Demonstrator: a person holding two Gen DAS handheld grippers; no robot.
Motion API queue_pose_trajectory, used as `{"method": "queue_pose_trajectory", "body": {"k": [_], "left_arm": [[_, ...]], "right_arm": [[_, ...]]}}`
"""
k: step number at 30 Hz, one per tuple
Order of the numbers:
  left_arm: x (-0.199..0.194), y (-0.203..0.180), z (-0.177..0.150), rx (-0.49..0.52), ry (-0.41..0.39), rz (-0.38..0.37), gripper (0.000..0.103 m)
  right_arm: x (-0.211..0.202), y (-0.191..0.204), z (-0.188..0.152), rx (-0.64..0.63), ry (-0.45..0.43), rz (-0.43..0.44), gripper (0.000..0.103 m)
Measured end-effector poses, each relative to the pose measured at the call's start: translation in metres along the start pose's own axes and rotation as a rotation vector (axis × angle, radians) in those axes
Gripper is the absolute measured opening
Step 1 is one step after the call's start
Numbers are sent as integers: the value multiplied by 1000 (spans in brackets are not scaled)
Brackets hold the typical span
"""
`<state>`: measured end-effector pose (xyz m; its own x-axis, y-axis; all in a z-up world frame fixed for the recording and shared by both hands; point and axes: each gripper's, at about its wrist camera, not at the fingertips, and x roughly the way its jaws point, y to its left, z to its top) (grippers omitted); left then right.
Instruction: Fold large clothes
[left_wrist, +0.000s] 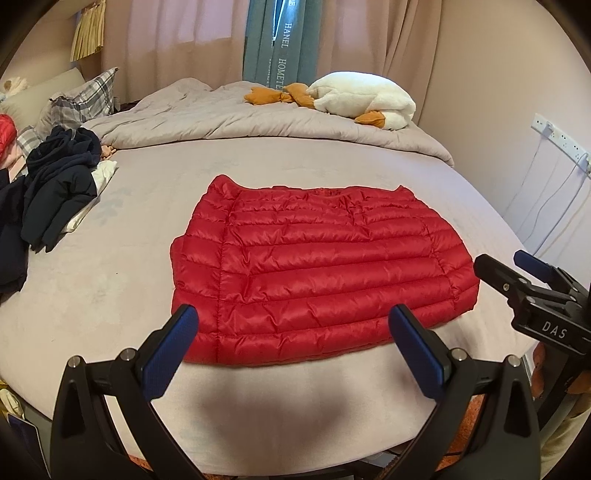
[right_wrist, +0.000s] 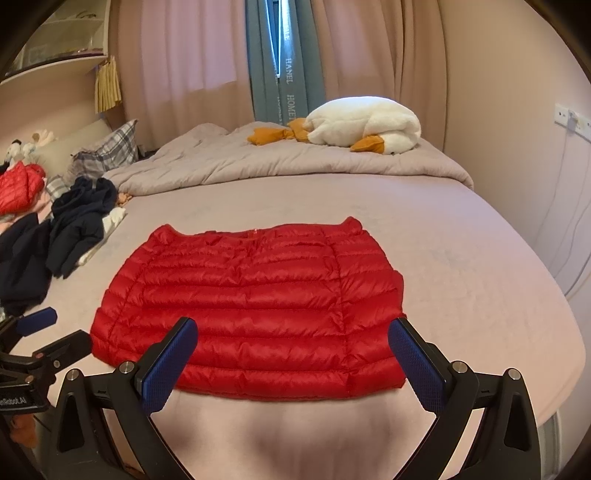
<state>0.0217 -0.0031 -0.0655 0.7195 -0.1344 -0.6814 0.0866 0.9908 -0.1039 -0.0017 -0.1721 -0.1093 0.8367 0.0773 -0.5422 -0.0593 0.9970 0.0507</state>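
Left wrist view: the left gripper (left_wrist: 293, 349) hangs spread wide, holding nothing, with the folded red puffer jacket (left_wrist: 325, 266) lying flat on the bed (left_wrist: 92, 288) just ahead of its fingertips. The right gripper (right_wrist: 293, 356) is likewise released over the jacket's near hem.

My left gripper's fingers (left_wrist: 417, 350) are covering part of the near hem of the red puffer jacket (left_wrist: 321, 266), and my right gripper's fingers (right_wrist: 415, 360) are doing the same to its near right corner. The jacket's sleeves are lying out of sight. The dark clothes pile (left_wrist: 55, 184) is running off the left edge, and it is hiding most of something white (left_wrist: 103, 173) beneath it. The curtain lettering (right_wrist: 290, 99) is getting cut off and staying partly unreadable.
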Motion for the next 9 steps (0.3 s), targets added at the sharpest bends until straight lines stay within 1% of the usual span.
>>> {"method": "queue_pose_trajectory", "body": {"k": [5,9], "left_arm": [[1,-2,0,2,5,-10,103],[3,-3,-1,2,10,0,103]], "right_arm": [[0,-1,-1,0,-1,-8,102],[0,-1,-2,1,-1,-8,102]]}}
